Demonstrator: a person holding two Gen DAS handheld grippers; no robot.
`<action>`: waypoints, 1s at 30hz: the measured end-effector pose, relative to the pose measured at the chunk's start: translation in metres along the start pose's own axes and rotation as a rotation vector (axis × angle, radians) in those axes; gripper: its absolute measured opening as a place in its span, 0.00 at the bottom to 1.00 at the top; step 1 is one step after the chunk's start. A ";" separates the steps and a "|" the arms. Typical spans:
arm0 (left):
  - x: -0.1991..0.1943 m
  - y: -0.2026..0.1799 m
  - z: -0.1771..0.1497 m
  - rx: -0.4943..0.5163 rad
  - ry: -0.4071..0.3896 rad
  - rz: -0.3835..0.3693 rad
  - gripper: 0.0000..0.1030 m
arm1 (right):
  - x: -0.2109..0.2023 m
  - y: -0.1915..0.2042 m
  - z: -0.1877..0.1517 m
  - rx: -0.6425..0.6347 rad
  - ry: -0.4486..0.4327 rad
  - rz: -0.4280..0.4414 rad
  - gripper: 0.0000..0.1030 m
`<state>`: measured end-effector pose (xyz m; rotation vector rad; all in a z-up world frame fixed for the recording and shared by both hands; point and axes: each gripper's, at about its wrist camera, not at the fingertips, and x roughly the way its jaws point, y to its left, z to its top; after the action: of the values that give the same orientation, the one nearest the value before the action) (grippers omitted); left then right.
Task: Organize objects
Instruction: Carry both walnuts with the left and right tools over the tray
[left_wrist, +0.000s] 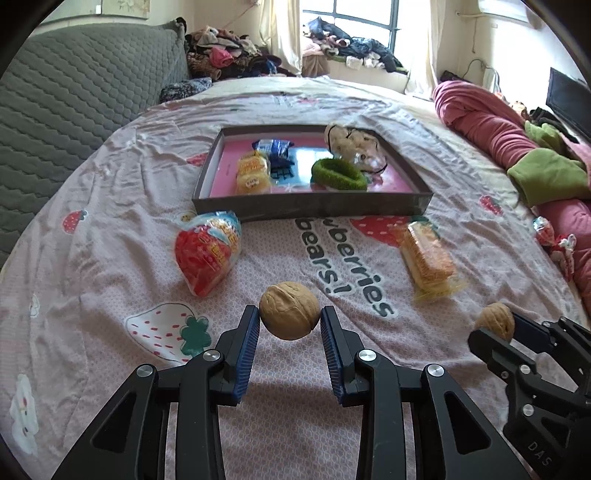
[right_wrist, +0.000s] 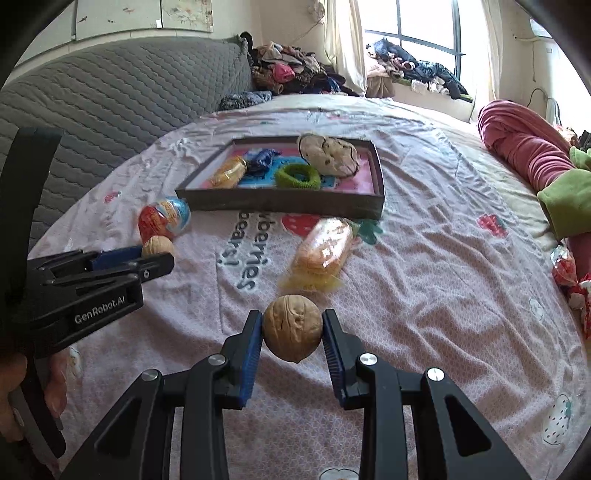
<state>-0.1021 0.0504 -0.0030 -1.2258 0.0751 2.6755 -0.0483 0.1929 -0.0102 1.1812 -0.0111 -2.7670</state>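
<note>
Pink strawberry-print bedsheet (left_wrist: 110, 229) under tan walnuts

A dark grey tray (left_wrist: 314, 212) with a pink floor carries a fuzzy green ring (left_wrist: 338, 173), yellow packets (left_wrist: 251, 171) and a blue wrapper (left_wrist: 279, 149); each tan walnut (left_wrist: 289, 310) meets blue pads (left_wrist: 246, 354) on black frames.

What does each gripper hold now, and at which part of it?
The left gripper holds one walnut by its two opposite sides. The right gripper holds another walnut the same way.

Messy bedroom: bed (left_wrist: 122, 206) with pink strawberry sheet, grey quilted headboard (left_wrist: 74, 96), clothes heap (left_wrist: 229, 55) by the bright curtained window (left_wrist: 354, 18).
</note>
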 end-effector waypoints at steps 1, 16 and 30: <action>-0.003 -0.001 0.000 0.004 -0.003 0.001 0.34 | -0.002 0.001 0.001 -0.002 -0.006 0.001 0.32; -0.038 -0.007 0.007 0.009 -0.063 -0.021 0.34 | -0.029 0.013 0.015 -0.018 -0.080 -0.004 0.32; -0.085 -0.016 0.034 0.036 -0.110 0.002 0.34 | -0.070 0.028 0.045 -0.072 -0.167 0.021 0.32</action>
<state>-0.0706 0.0569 0.0841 -1.0667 0.1078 2.7244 -0.0298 0.1723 0.0727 0.9252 0.0594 -2.8135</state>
